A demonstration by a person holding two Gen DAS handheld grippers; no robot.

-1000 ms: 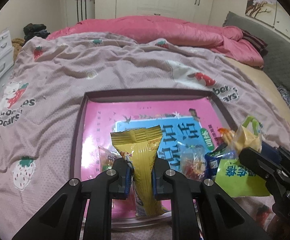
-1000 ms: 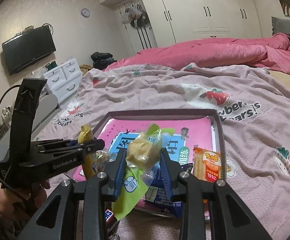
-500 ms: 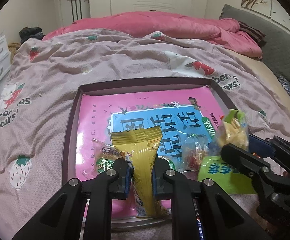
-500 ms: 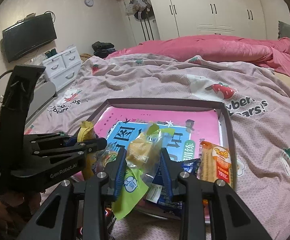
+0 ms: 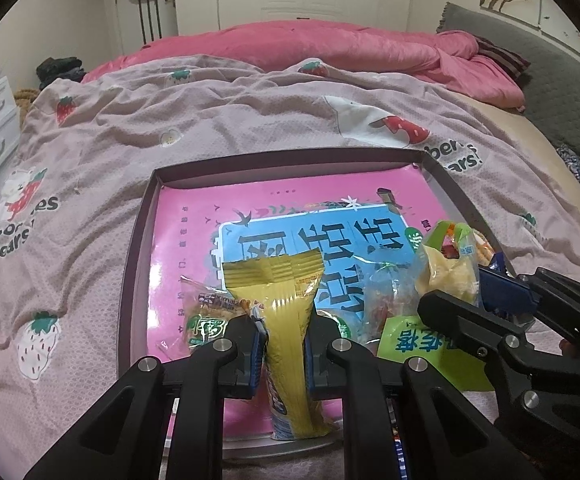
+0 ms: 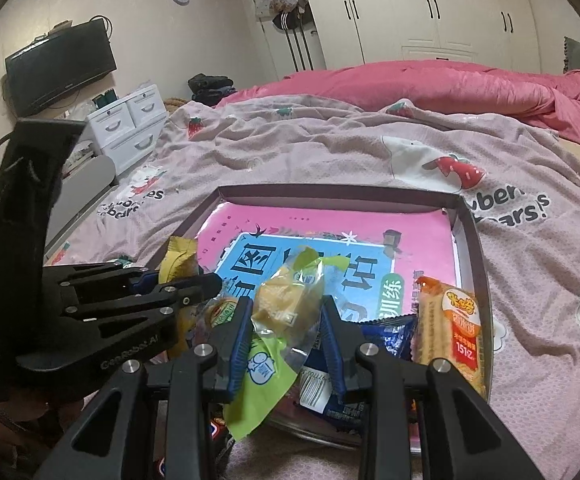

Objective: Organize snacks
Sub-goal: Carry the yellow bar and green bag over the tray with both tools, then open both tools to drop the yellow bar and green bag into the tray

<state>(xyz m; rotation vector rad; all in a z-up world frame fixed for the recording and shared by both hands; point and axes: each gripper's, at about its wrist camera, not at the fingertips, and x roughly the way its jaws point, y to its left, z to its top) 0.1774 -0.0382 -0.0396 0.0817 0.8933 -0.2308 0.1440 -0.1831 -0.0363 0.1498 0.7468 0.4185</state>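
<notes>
A shallow purple tray (image 5: 137, 240) with a pink and blue book inside lies on the bed; it also shows in the right wrist view (image 6: 470, 236). My left gripper (image 5: 281, 342) is shut on a yellow snack packet (image 5: 285, 320), held upright over the tray's near edge. My right gripper (image 6: 285, 320) is shut on a clear and green packet of yellow cake (image 6: 285, 308), over the tray's near part. That gripper also shows at the right of the left wrist view (image 5: 486, 304). An orange cracker packet (image 6: 454, 328), a blue packet (image 6: 390, 332) and a small green snack (image 5: 205, 320) lie in the tray.
The tray sits on a mauve strawberry-print blanket (image 5: 109, 152). A pink duvet (image 5: 330, 48) is bunched at the far side. White drawers (image 6: 129, 120) and a wall television (image 6: 61, 64) stand left of the bed. Wardrobes (image 6: 430, 12) line the back wall.
Both grippers have moved forward over the tray's near edge, each still holding its packet. The right gripper has come closer to the left one.
</notes>
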